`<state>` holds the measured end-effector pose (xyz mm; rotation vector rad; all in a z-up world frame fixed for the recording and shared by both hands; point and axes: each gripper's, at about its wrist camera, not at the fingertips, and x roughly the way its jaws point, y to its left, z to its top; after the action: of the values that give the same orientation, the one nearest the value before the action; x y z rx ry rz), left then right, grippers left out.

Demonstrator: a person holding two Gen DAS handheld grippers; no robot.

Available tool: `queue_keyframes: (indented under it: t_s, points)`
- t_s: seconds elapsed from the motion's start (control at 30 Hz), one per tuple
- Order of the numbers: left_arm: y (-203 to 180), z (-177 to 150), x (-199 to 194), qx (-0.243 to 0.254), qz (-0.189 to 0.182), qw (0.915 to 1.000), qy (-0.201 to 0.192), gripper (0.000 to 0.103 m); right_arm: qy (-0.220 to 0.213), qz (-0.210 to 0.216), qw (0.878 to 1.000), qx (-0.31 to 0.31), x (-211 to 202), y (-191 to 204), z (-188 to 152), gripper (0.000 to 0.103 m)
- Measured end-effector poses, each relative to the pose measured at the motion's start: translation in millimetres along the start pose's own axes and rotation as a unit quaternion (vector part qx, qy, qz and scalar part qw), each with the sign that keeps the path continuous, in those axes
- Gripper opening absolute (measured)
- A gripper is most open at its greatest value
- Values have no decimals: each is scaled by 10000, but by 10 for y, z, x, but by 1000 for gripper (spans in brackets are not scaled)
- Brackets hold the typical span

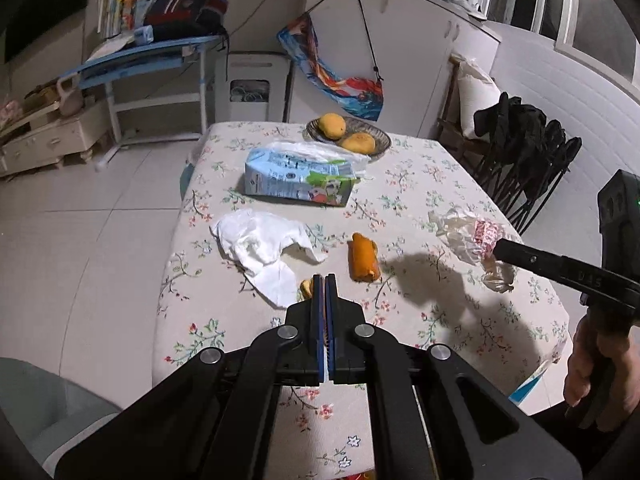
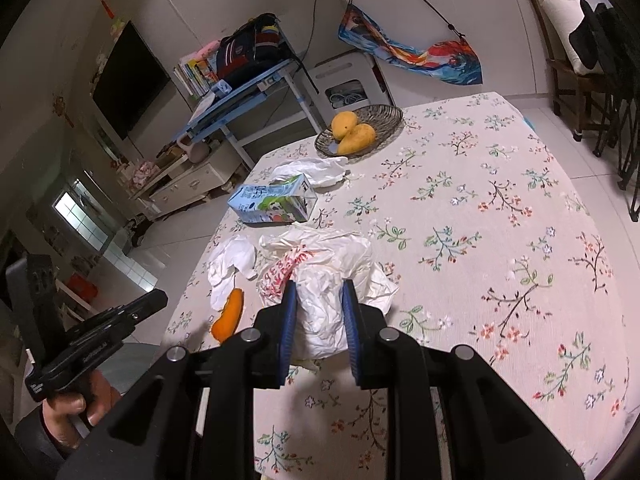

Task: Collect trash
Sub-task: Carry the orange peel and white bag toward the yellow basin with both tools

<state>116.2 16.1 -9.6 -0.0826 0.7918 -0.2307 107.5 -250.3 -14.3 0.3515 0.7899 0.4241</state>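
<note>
so right gripper (image 2: pixel 319 312) clamped on crumpled plastic bag (image 2: pixel 328 280), lower middle of right wrist frame. left gripper (image 1: pixel 324 280) pinched fully together, holding nothing, bottom centre. white tissue (image 1: pixel 260 248), mango peel (image 1: pixel 363 258), milk carton (image 1: pixel 298 178) mid-frame on floral tablecloth (image 1: pixel 440 184).

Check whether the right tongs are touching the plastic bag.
Touching. The right wrist view shows the right tongs with both blue pads pressed against the crumpled white plastic bag, which fills the gap between them.
</note>
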Motion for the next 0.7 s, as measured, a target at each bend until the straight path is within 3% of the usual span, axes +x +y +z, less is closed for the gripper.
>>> queue_keyframes:
  t_s: [0.07,0.17,0.23,0.4,0.5,0.57,0.6,0.7]
  points:
    - [-36,-48,116,80,-129,9995,282,3,20,22,10000,-13,12,18,-9,24]
    - [-114,-124,351,169,-42,9975,682,18,69,36,10000,-29,47,34,-23,24]
    - [-125,-130,446,159,142,9972,720,36,85,47,10000,-17,58,23,-26,24]
    - [-66,-93,638,-163,362,9961,786,48,137,65,9999,-21,97,11,-43,24]
    - [-95,-115,780,-162,447,9946,927,48,177,67,9998,-31,118,17,-70,24]
    - [-179,-108,801,63,543,9945,890,33,187,65,9998,-37,128,22,-69,24]
    - [-210,-103,802,148,516,9944,914,18,181,66,9998,-36,123,24,-67,24]
    - [-273,-80,688,280,494,9960,692,15,161,67,9998,-27,124,29,-65,24]
